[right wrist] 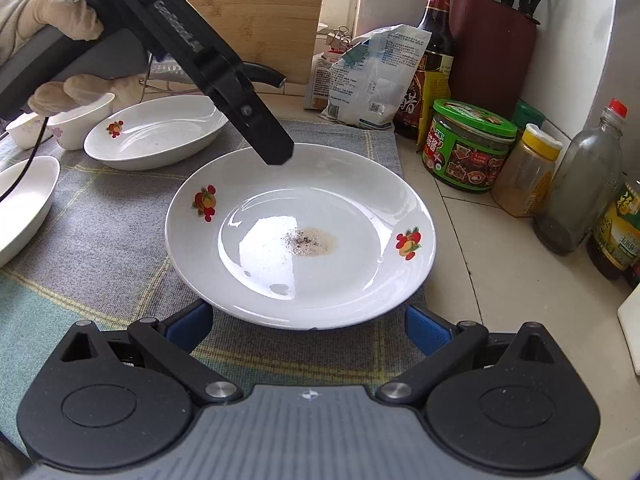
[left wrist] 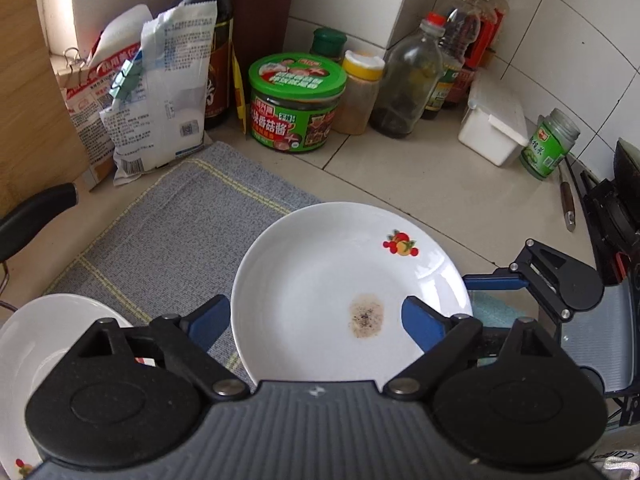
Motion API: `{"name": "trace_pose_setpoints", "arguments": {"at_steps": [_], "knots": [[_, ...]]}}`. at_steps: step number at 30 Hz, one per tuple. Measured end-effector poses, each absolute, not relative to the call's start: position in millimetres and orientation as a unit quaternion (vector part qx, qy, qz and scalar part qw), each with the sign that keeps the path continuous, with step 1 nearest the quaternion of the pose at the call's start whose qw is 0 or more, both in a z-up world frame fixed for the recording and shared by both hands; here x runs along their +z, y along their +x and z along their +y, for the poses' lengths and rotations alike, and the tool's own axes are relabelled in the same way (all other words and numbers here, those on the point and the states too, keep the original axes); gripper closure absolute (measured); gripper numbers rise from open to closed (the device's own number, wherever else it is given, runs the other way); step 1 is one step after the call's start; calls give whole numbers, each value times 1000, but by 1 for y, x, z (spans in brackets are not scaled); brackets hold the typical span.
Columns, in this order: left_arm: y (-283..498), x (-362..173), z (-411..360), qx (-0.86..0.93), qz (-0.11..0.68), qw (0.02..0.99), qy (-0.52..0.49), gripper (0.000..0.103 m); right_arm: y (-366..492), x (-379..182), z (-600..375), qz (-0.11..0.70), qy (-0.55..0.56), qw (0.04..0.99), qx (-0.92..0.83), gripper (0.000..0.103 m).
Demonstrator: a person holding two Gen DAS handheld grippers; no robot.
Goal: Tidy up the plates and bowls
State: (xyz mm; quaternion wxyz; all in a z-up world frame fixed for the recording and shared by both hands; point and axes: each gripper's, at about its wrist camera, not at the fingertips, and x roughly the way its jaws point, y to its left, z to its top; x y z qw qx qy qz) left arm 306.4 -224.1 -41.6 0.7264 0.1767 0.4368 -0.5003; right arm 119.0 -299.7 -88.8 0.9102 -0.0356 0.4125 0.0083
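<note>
The white plate (right wrist: 300, 236), soiled in its middle, lies on the grey mat (right wrist: 120, 240), set apart from the clean dishes. The left hand-held gripper (left wrist: 316, 320) hangs released above the plate; the right hand-held gripper (right wrist: 308, 324) waits unclenched beside its rim

We see a green-lidded sauce jar (right wrist: 468, 144) beside a yellow-capped spice jar (right wrist: 528, 172). Behind them stand a dark soy bottle (right wrist: 430, 60) and a clipped white bag (right wrist: 376, 80).

Left wrist view: second plate (left wrist: 44, 332) at lower left half hidden behind gripper body. Right wrist view: shallow dish (right wrist: 24, 200) cut by left edge; small bowl (right wrist: 76, 120) partly behind gloved hand (right wrist: 60, 20).
</note>
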Motion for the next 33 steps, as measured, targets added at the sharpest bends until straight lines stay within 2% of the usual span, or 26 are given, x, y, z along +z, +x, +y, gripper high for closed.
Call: {"name": "trace_pose_setpoints", "arguments": {"at_steps": [6, 9, 12, 20, 33], "knots": [[266, -12, -193, -491, 377, 765, 180, 9, 103, -82, -290, 410, -41, 911, -21, 0], [246, 0, -175, -481, 355, 783, 174, 3, 94, -79, -281, 414, -47, 908, -30, 0], [224, 8, -158, -463, 341, 802, 164, 2, 85, -72, -272, 409, -54, 911, -20, 0], [176, 13, -106, -377, 339, 855, 110, 2, 74, -68, -252, 398, -41, 916, 22, 0], [115, -25, -24, -227, 367, 899, 71, 2, 75, -89, -204, 423, -43, 899, 101, 0]]}}
